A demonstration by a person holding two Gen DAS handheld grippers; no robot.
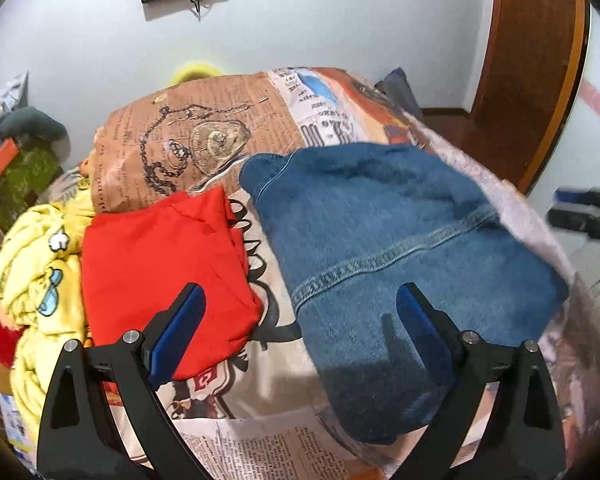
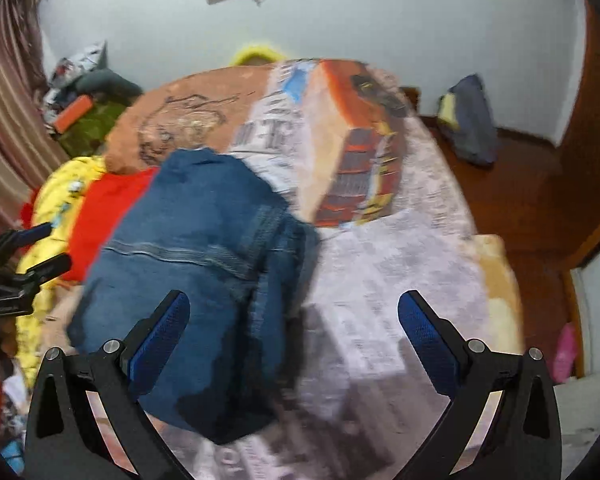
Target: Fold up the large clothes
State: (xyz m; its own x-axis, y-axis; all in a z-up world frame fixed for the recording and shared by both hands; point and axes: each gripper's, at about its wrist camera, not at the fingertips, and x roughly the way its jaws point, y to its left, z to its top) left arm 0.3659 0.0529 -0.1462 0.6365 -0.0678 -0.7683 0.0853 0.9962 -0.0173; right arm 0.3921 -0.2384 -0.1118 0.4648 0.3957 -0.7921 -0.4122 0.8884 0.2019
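Observation:
A folded blue denim garment [image 1: 400, 248] lies on the printed bedspread [image 1: 228, 364]; in the right wrist view the denim garment [image 2: 196, 280] is blurred. My left gripper [image 1: 300, 304] hovers open above the gap between a folded red garment [image 1: 160, 264] and the denim, holding nothing. My right gripper [image 2: 294, 310] is open above the denim's right edge and the bedspread [image 2: 400, 280], also with nothing held. The right gripper [image 1: 580, 216] shows at the far right of the left wrist view, and the left gripper [image 2: 40, 248] at the left edge of the right wrist view.
A crumpled yellow cartoon-print garment [image 1: 40, 272] is piled left of the red one [image 2: 112, 208]. Clutter and a green box [image 1: 24, 176] sit at the far left. A wooden door [image 1: 532, 72] and brown floor [image 2: 540, 200] lie right of the bed, with a blue-grey bag [image 2: 470, 120] by the wall.

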